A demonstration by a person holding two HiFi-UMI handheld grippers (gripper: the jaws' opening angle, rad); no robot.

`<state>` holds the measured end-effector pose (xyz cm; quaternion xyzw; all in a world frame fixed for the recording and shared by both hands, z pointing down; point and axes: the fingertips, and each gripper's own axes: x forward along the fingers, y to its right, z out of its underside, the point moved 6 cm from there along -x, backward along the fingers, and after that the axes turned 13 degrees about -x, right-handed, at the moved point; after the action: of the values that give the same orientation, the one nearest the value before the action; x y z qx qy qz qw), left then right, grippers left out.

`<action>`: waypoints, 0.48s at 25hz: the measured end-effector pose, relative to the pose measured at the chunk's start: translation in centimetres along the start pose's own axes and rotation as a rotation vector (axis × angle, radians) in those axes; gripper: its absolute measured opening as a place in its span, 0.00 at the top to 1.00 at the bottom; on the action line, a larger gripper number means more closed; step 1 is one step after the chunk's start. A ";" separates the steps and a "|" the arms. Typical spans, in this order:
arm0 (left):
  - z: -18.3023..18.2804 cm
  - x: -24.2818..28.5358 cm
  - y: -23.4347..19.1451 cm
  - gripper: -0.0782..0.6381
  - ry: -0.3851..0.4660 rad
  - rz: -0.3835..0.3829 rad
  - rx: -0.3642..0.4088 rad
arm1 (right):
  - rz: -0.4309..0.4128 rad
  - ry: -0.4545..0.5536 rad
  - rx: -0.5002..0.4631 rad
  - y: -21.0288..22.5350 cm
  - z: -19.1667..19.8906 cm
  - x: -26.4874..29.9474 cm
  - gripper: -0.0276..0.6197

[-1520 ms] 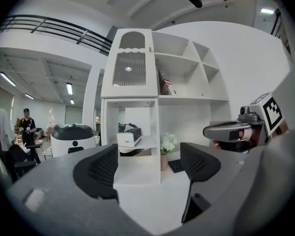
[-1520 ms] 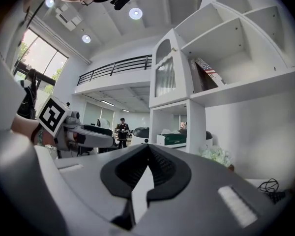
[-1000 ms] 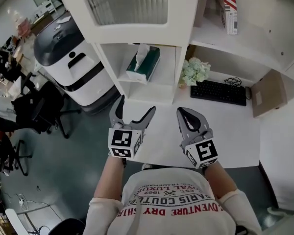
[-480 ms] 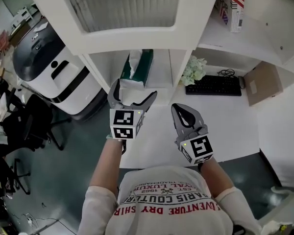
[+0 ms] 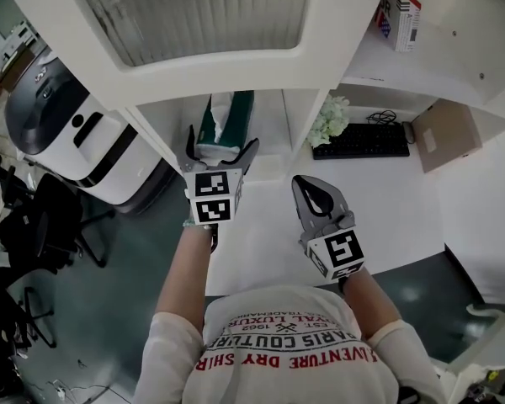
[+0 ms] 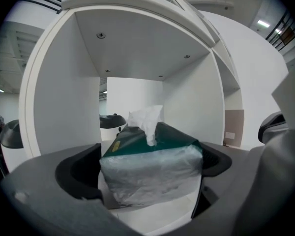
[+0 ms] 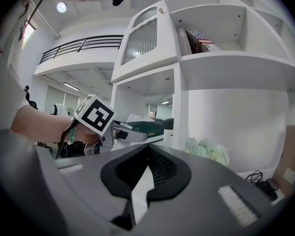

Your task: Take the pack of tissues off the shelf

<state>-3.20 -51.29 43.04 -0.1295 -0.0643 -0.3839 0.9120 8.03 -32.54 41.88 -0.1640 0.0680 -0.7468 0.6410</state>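
The pack of tissues [image 5: 228,118], dark green on top with a clear wrapper and a white tissue sticking up, lies in the open shelf compartment [image 5: 273,133]. My left gripper [image 5: 222,140] reaches into that compartment. Its jaws have just been opening and now stand wide, one on each side of the pack's near end. In the left gripper view the pack [image 6: 150,168] fills the space between the jaws, and the pads do not visibly press on it. My right gripper [image 5: 305,183] hovers over the white desk [image 5: 396,209] with its jaws shut and nothing in them.
A frosted-glass cabinet door [image 5: 194,15] hangs above the compartment. To the right are pale flowers [image 5: 330,120], a black keyboard [image 5: 362,140], a cardboard sheet [image 5: 444,133] and a flag-printed box [image 5: 401,7] on an upper shelf. A white and black machine [image 5: 63,133] stands on the floor at the left.
My left gripper has moved forward from above the desk edge into the shelf compartment, and its jaws now straddle the tissue pack. The right gripper has shifted only slightly.
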 end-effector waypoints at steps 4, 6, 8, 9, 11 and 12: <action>0.5 1.0 0.0 0.06 -0.015 0.003 0.013 | 0.007 -0.015 0.009 0.3 0.8 0.3 0.96; 0.7 1.2 -0.1 0.09 -0.025 -0.016 0.046 | 0.009 -0.023 0.016 0.4 1.1 0.3 0.96; 0.8 1.1 -0.2 0.19 -0.026 -0.037 0.077 | 0.009 -0.030 0.023 0.4 1.4 0.2 0.96; 0.8 1.1 -0.2 0.20 -0.026 -0.039 0.083 | 0.010 -0.034 0.026 0.5 1.5 0.2 0.96; 0.8 1.0 -0.3 0.22 -0.030 -0.033 0.082 | 0.009 -0.040 0.031 0.6 1.7 0.1 0.96; 0.8 1.0 -0.4 0.23 -0.030 -0.030 0.081 | 0.009 -0.042 0.034 0.7 1.7 0.1 0.96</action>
<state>-2.82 -51.97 44.08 -0.0973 -0.0953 -0.3927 0.9095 9.24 -32.53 43.31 -0.1683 0.0428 -0.7413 0.6483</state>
